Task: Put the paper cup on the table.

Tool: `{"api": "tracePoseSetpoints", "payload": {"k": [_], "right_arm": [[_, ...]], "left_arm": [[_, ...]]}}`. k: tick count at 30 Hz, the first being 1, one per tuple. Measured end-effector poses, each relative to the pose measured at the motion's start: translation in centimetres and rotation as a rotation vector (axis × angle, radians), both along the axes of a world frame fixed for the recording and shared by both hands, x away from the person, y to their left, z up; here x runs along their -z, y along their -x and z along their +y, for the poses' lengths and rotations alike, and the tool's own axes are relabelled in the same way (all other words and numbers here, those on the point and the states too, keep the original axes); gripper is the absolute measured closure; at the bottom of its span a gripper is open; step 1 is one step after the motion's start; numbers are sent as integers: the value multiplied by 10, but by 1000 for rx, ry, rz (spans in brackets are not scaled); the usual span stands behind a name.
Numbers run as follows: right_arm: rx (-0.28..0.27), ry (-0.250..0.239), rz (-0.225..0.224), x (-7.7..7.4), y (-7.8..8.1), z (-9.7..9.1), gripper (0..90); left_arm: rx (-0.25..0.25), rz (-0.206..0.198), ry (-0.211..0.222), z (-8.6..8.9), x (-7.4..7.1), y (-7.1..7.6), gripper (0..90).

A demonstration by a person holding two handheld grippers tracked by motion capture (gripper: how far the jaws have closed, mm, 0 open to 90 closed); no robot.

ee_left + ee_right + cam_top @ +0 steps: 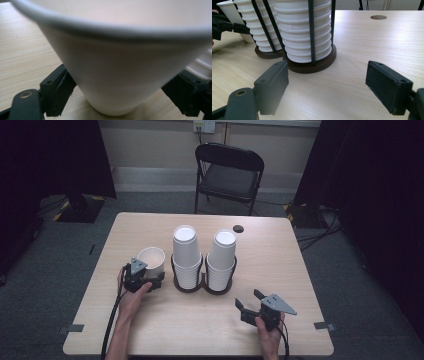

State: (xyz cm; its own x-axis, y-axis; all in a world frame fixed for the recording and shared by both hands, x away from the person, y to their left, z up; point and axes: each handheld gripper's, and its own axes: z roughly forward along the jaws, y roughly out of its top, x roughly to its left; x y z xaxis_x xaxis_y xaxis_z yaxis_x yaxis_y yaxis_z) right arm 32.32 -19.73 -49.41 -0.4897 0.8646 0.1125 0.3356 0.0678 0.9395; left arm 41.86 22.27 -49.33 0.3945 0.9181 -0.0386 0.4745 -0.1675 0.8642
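Observation:
A single white paper cup (pixel 151 260) stands upright, mouth up, on the wooden table (pixel 200 325), left of the cup holder. My left gripper (pixel 154 279) is shut on its lower wall; in the left gripper view the cup (pixel 125 62) sits between both black pads (pixel 58 87), which press on its sides. My right gripper (pixel 248 298) rests near the front right of the table, open, with nothing between its jaws. In the right gripper view that gripper (pixel 327 75) faces the right cup stack (pixel 304 32), a short way off.
Two stacks of upside-down white cups (pixel 185 255) (pixel 222 257) stand in a dark wire holder (pixel 202 287) at the table's middle. A round hole (pixel 238 228) lies near the far edge. A black folding chair (pixel 227 175) stands behind the table.

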Motion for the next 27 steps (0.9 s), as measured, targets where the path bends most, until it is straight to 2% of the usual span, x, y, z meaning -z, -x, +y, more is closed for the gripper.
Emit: {"api": "tracePoseSetpoints", "payload": {"k": [3, 6, 7, 10, 12, 14, 17, 18, 19, 27], "right_arm": [[0, 0, 1, 0, 0, 0, 180], [1, -4, 0, 0, 0, 0, 179], [2, -7, -1, 0, 0, -1, 179], [4, -15, -4, 0, 1, -1, 179], [4, -16, -5, 0, 1, -1, 179], [4, -15, -6, 0, 1, -1, 179], [3, -14, -10, 0, 1, -1, 179], [5, -14, -11, 0, 1, -1, 179], [6, -12, -11, 0, 1, -1, 179], [6, -4, -15, 0, 2, 0, 178]], "left_arm": [[-6, -1, 20, 2, 0, 4, 155], [-17, -14, 12, 3, 0, 11, 154], [-23, -20, 29, 1, 0, 13, 154], [-34, -30, 22, 4, 0, 21, 155], [-44, -50, 59, 7, -1, 27, 155], [-26, -69, 72, 13, -3, 32, 154], [-44, -76, 82, 17, -6, 38, 155], [-11, -98, 86, 19, -8, 46, 154], [5, -102, 101, 20, -9, 49, 154], [21, -115, 101, 13, -11, 74, 155]]}}
